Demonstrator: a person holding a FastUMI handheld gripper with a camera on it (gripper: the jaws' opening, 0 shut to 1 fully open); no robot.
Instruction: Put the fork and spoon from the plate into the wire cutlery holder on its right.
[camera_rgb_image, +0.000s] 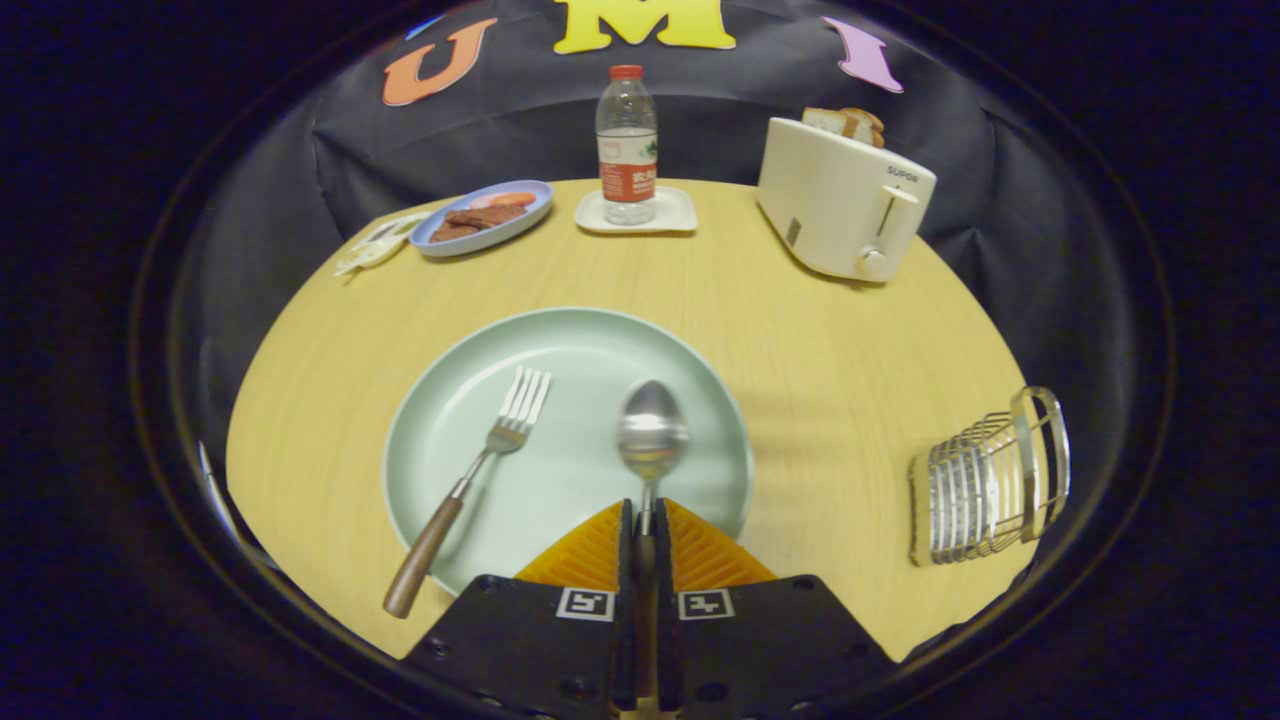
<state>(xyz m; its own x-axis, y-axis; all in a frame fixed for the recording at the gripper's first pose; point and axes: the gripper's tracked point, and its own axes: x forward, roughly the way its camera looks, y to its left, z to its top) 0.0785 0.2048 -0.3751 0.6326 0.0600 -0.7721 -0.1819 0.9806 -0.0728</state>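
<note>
A pale green plate (600, 340) lies on the wooden table just ahead of the fingers. My gripper (645, 525) is shut on the spoon (651, 430), both fingers pressing on its handle; the metal bowl points forward over the plate and looks slightly blurred. The fork (470, 480), metal with a wooden handle, lies on the plate to the left of the spoon, its handle end hanging past the plate's near rim. The wire cutlery holder (990, 480) stands to the right of the plate at the table's edge.
At the back right stands a white toaster (845, 200) with bread in it. A water bottle (627, 140) on a white coaster sits at the back middle. Left of it is a blue plate (520, 222) with food, and a small white item beside that.
</note>
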